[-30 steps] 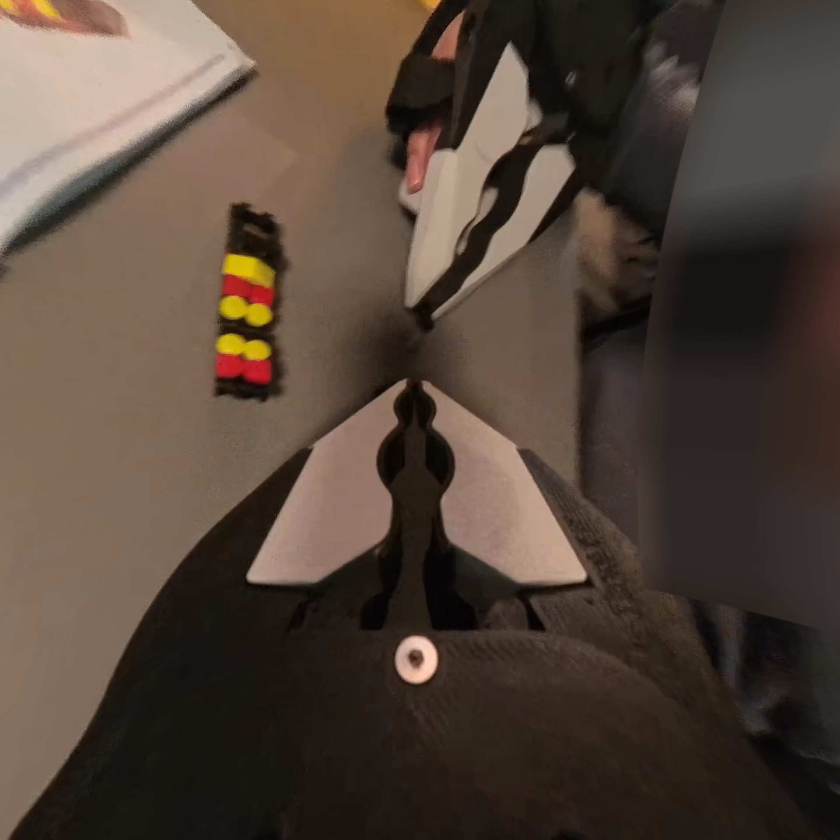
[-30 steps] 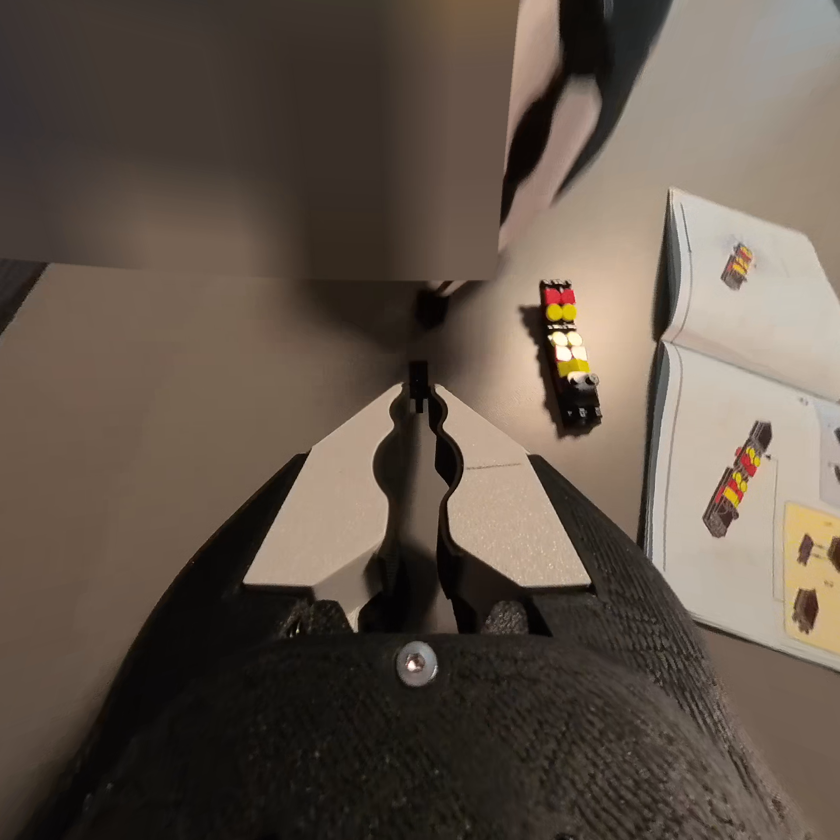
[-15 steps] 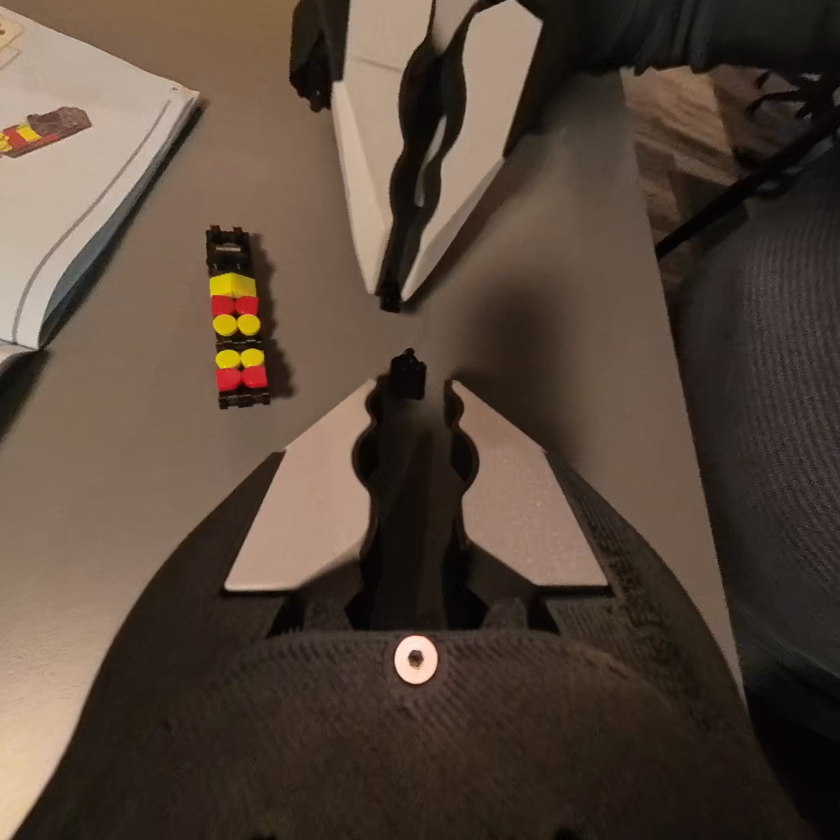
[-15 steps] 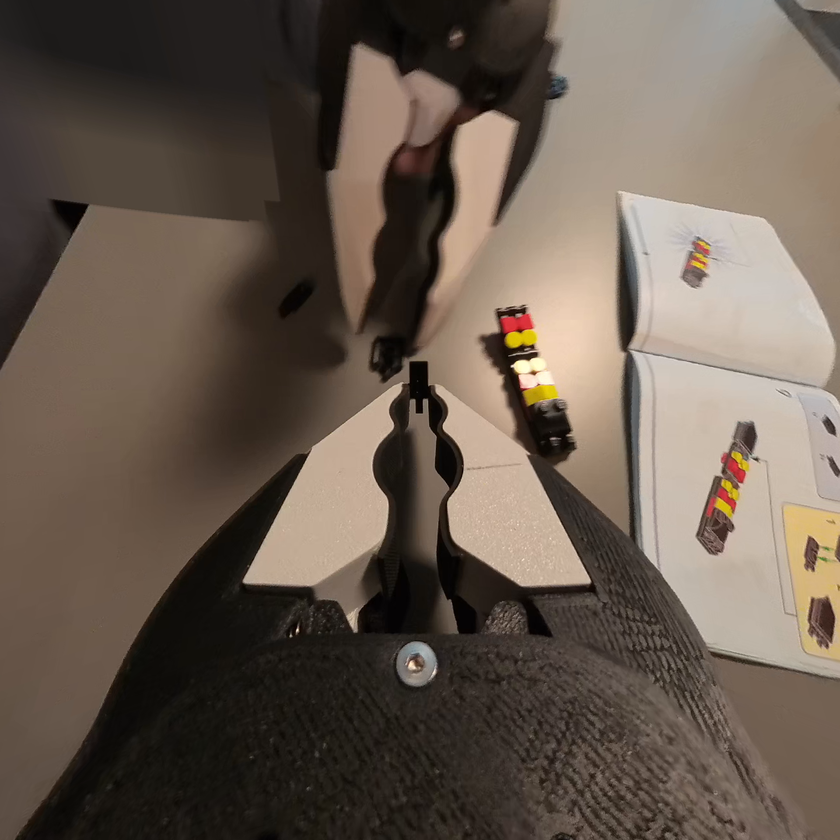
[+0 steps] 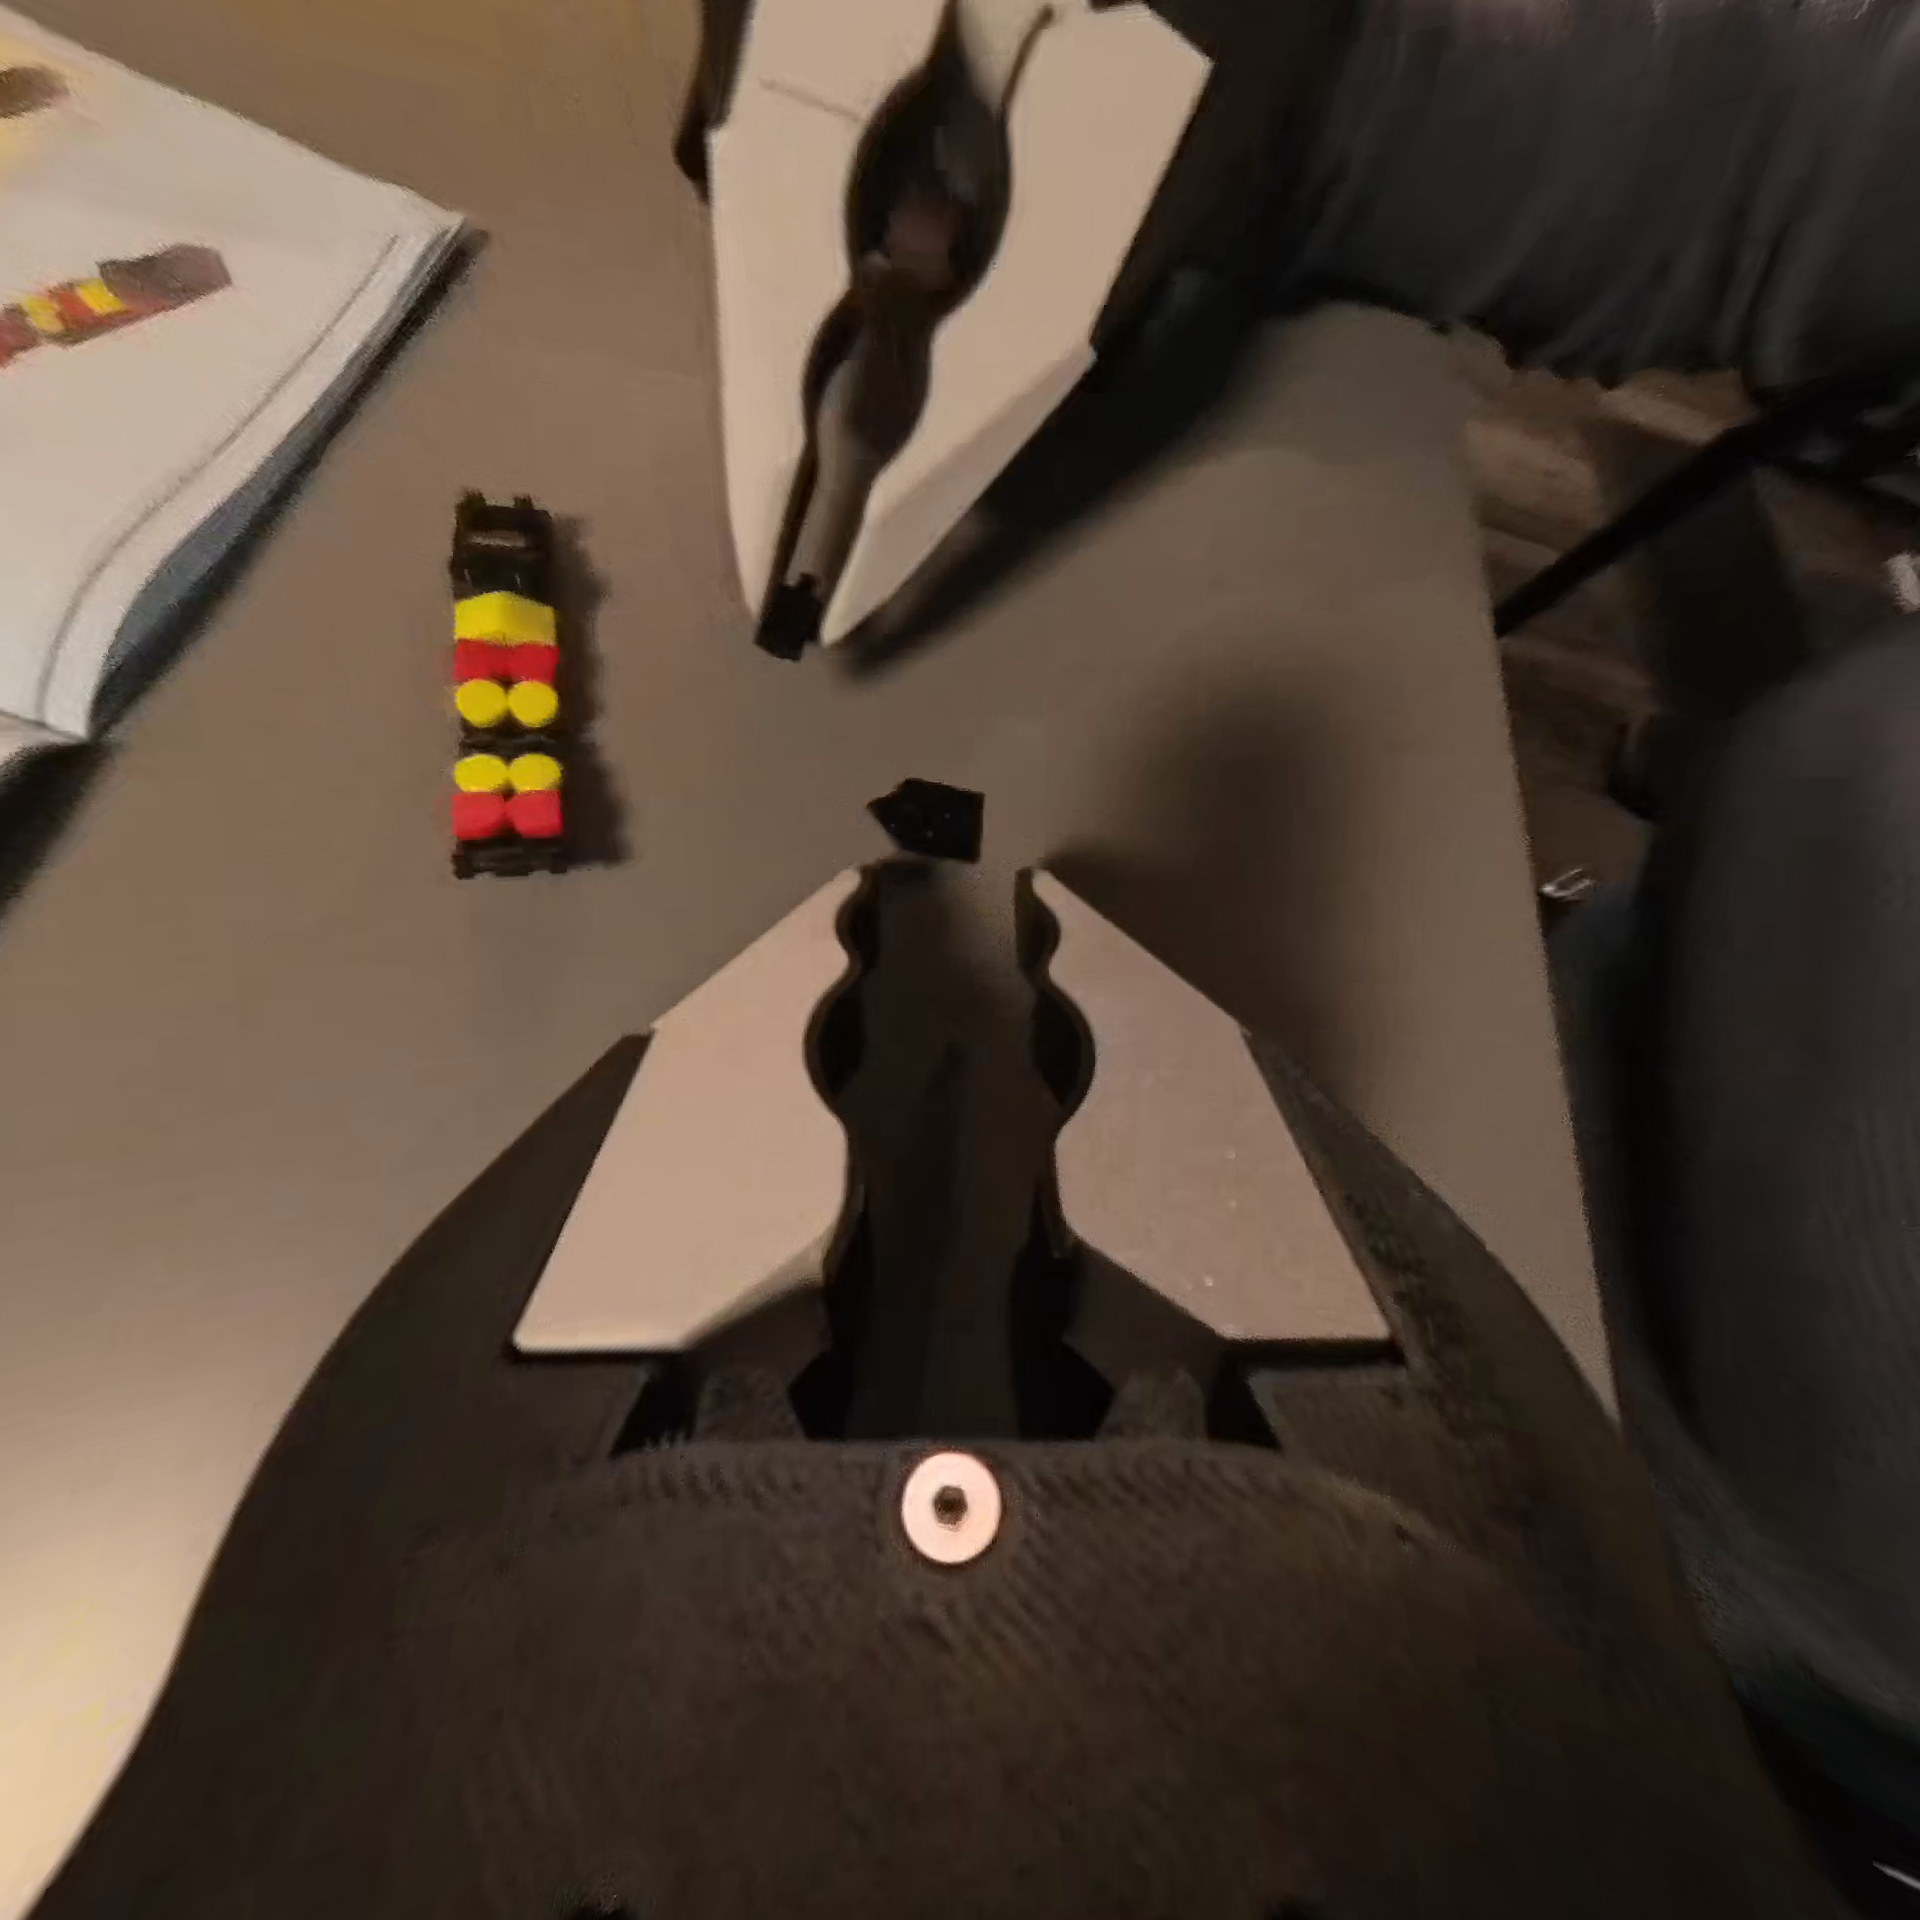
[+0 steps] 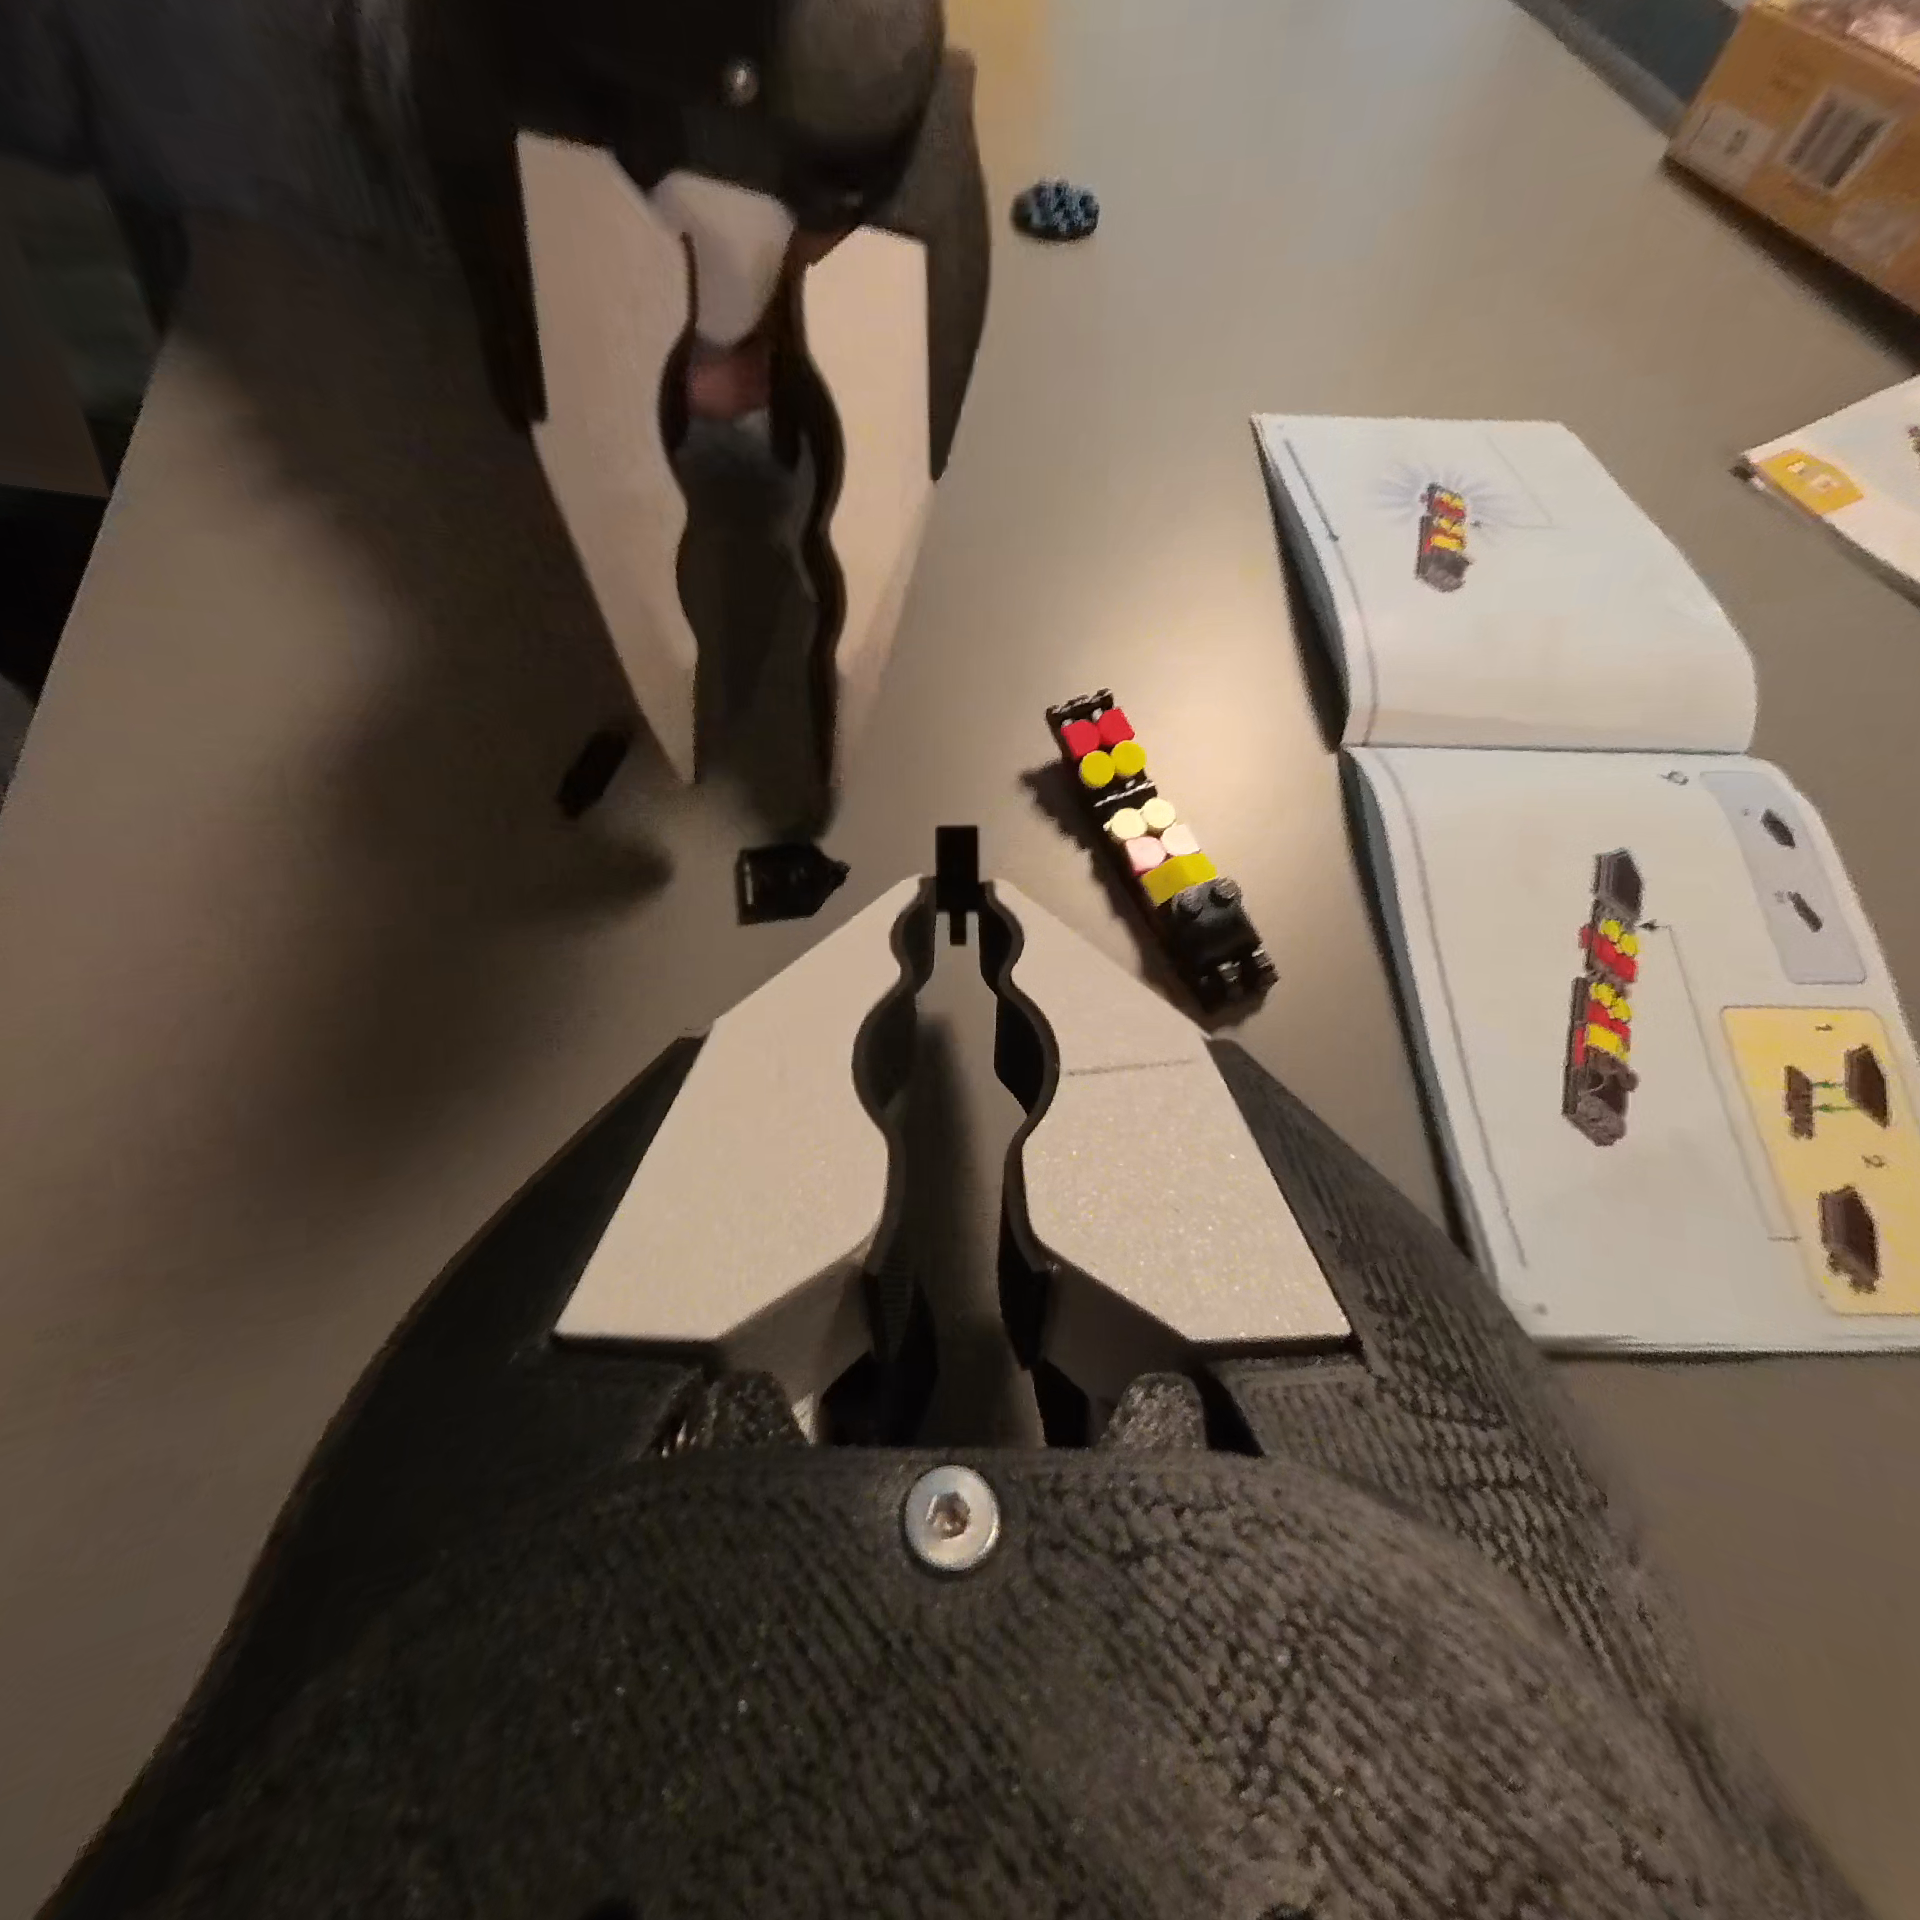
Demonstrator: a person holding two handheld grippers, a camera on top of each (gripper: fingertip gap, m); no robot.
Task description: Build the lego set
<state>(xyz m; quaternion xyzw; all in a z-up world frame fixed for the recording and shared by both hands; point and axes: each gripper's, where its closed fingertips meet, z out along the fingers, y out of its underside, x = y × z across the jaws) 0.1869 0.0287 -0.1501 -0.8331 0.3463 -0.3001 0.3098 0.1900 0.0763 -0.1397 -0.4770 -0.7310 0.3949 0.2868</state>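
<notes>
Right now your left gripper [image 5: 943, 883] has its fingers spread apart with nothing between them; a small black piece [image 5: 930, 819] lies on the table [image 5: 260, 1039] just past its tips. Your right gripper [image 6: 956, 883] has its fingers drawn together on a thin black brick [image 6: 956, 862], which sticks out beyond the tips. From the right wrist view, the loose black piece [image 6: 781, 881] sits just left of those tips, below the left gripper [image 6: 764, 769]. Further right lies the long black build [image 6: 1153, 847], topped with red and yellow studs, flat on the table [image 6: 312, 1039]. An open booklet [image 6: 1621, 935] lies beyond it, well apart from both grippers.
</notes>
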